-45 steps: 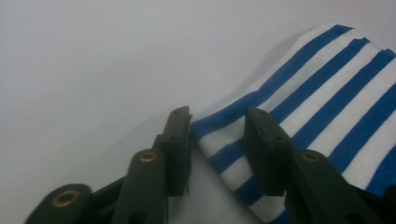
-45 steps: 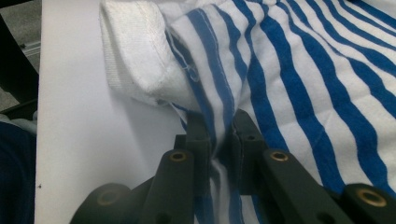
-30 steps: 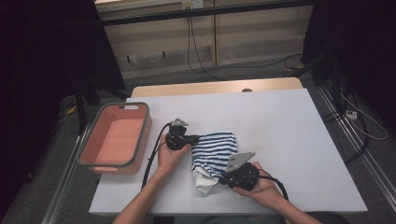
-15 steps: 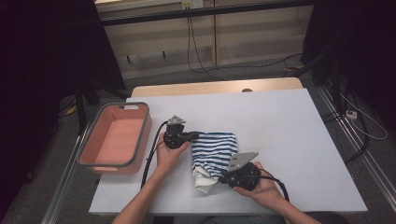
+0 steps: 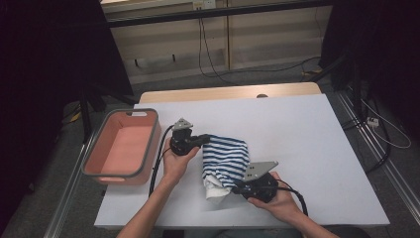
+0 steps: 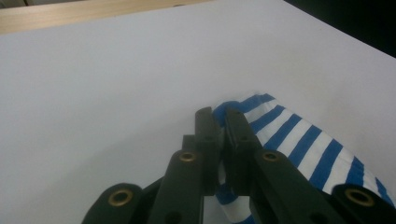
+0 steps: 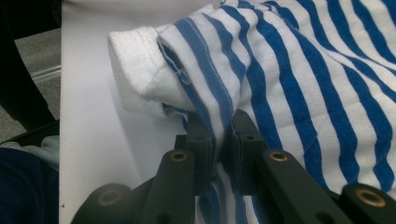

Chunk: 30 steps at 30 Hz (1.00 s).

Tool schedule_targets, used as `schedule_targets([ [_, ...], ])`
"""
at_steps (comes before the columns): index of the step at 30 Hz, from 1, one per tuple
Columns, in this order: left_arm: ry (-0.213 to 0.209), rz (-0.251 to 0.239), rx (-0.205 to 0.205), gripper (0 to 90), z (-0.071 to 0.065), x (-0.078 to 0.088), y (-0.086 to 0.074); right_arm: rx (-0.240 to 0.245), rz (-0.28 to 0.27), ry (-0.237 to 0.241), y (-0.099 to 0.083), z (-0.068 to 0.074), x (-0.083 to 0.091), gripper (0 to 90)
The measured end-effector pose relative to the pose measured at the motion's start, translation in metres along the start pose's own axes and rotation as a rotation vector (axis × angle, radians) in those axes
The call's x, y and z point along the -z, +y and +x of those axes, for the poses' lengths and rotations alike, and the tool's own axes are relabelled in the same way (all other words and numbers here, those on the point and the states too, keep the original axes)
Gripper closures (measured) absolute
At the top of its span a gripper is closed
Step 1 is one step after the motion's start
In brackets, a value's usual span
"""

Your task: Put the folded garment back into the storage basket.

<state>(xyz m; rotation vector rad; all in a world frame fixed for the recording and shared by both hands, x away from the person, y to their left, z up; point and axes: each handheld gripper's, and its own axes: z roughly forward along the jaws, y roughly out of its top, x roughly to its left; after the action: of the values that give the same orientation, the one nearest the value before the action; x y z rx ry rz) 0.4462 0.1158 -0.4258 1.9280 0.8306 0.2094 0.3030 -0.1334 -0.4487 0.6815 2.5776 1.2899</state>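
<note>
right now the blue-and-white striped cloth (image 5: 225, 158) lies bunched near the middle of the white table (image 5: 307, 139), a little toward the near edge, with a plain white cuff (image 7: 140, 79) turned out at its near end. the left gripper (image 5: 200, 140) has its jaws clamped on the cloth's far-left corner, a fold of striped fabric pinched between them in the left gripper view (image 6: 223, 135). the right gripper (image 5: 236, 188) grips the cloth's near edge, just right of the white cuff, its jaws pressed onto a ridge of fabric in the right gripper view (image 7: 223, 135). a hand holds each gripper, and a black cable trails from each. to the left, a pink basket (image 5: 148, 148) with a grey rim sits at the table's left edge, apart from the cloth.
</note>
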Motion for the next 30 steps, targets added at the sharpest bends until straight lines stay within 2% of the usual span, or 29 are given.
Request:
schedule_targets([
  [4,0.008,-0.012,-0.013,85.7,-0.002,0.002,0.003,0.002,-0.013,0.002,0.001,0.0,0.0,80.6],
  [18,0.022,-0.056,0.001,85.7,0.002,0.019,0.009,-0.003,-0.069,0.009,0.014,0.001,0.003,80.7],
  [30,0.039,-0.089,0.007,85.7,0.01,0.034,0.019,0.028,-0.081,0.012,0.035,0.005,-0.006,80.7],
])
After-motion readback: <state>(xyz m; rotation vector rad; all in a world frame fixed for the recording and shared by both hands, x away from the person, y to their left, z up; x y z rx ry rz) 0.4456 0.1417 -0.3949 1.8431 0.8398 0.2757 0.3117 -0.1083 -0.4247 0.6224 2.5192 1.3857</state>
